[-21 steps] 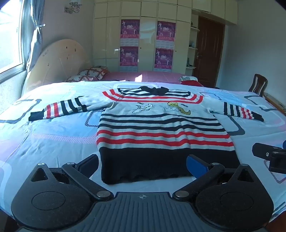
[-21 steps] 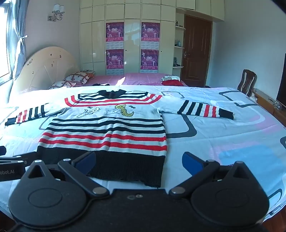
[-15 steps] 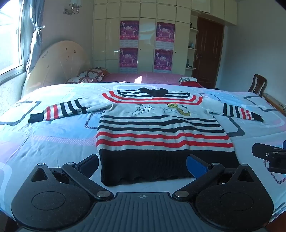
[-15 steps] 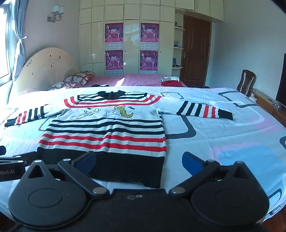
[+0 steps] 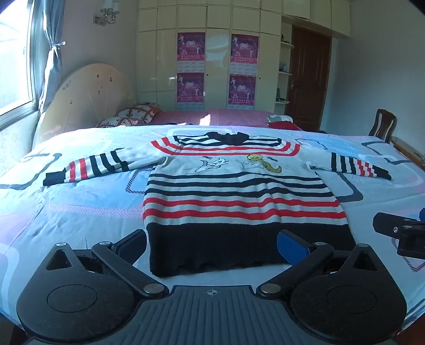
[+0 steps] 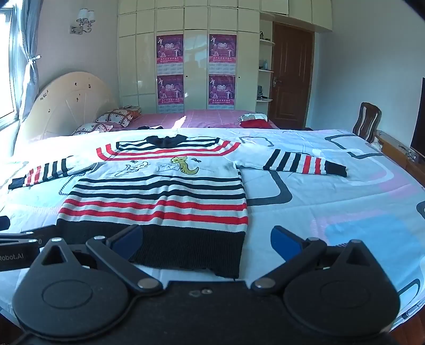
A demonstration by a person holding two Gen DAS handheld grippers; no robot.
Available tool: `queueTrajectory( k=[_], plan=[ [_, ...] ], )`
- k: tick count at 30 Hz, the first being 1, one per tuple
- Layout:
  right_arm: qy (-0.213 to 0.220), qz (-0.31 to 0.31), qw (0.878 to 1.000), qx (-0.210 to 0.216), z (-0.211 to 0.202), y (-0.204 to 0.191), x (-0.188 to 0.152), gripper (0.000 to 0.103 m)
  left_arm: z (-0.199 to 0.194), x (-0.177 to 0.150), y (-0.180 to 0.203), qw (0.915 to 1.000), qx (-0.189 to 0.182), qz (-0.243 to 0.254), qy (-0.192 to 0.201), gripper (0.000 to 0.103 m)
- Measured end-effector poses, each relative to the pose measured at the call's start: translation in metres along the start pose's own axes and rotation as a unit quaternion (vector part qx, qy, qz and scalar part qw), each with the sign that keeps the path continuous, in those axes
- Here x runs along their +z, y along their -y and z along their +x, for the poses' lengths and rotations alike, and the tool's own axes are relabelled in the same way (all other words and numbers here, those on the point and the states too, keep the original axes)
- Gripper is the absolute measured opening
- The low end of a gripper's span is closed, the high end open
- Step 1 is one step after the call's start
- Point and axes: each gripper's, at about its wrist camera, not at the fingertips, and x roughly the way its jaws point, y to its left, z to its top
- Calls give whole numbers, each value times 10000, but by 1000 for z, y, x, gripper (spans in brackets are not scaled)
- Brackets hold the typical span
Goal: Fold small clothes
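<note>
We see one striped sweater (image 5: 233,196) lying flat and face up on the bed sheet (image 5: 79,212), both of its two sleeves spread out to the sides and its black hem nearest the cameras. Two cartoon figures sit on its chest, one outlined and one yellow. We count red and black stripes across the body and on each sleeve.

Our left gripper (image 5: 212,242) hovers just before the hem with its two fingers spread wide, holding nothing; the hem shows between them. Our right gripper (image 6: 207,238) is likewise wide apart and empty, its left finger over the hem's black band and its right finger over bare sheet beside the sweater's right edge. In each view, part of the other gripper shows at the frame's side.

Behind the bed, we count four purple posters (image 5: 191,47) on the wardrobe doors, one brown door (image 6: 289,77), one wooden chair (image 6: 368,119), two patterned pillows (image 6: 117,116) and one wall lamp (image 6: 85,20).
</note>
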Motion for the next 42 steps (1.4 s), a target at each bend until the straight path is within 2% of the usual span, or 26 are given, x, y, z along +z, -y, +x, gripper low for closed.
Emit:
queueTrajectory(
  k=[42],
  plan=[
    [79, 37, 10000, -45, 0, 3, 7, 103, 0, 5, 3, 9999, -23, 114, 68, 103]
  ],
)
